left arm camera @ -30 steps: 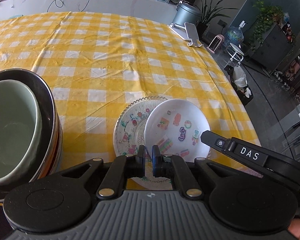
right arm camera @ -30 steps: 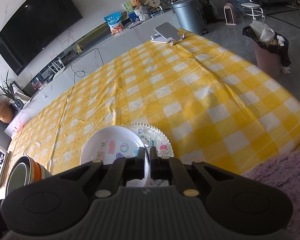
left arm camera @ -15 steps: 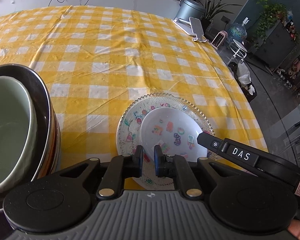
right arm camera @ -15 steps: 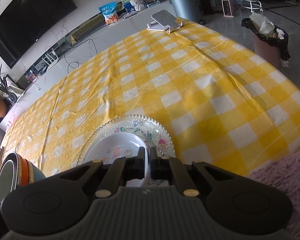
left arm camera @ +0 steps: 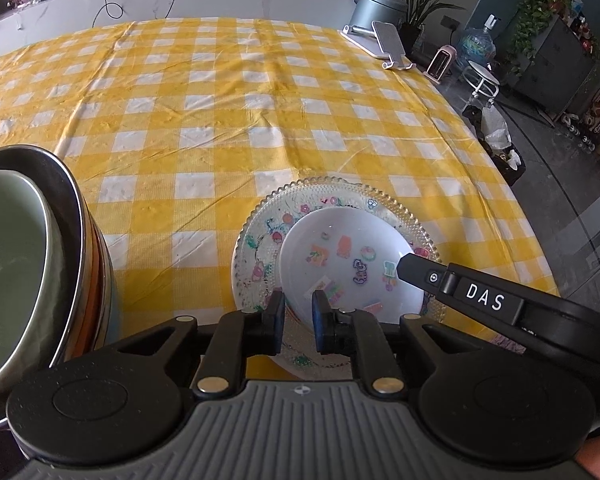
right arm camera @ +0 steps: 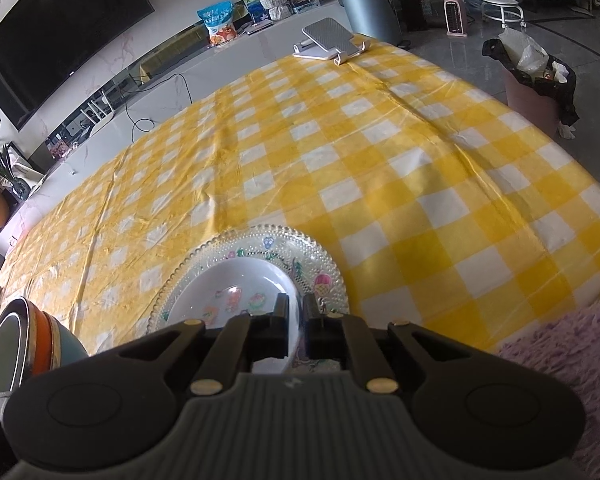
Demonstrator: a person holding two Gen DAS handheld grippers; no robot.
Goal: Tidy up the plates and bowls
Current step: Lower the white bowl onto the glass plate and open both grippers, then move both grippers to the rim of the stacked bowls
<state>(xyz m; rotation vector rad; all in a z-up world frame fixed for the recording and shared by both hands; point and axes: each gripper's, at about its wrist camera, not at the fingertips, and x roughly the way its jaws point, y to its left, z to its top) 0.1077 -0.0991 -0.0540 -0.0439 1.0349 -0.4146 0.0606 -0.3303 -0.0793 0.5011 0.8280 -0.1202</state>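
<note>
Left wrist view: I am seeing my left gripper (left arm camera: pixel 298 314) with jaws that have just been opening, the white plate's (left arm camera: pixel 352 256) rim sitting loosely between them. It is lying on the glass plate (left arm camera: pixel 260 240) on the worktop (left arm camera: pixel 220 120). My right gripper (right arm camera: pixel 295 314) is also parting slightly around the rim. Stacked bowls (left arm camera: pixel 28 264) are standing left of the jaws.

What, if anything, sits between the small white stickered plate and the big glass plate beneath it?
Nothing visible. The white plate already lies on the glass plate, off-centre toward the near side. Both claws, left and right, have just been opening around its rim.
</note>
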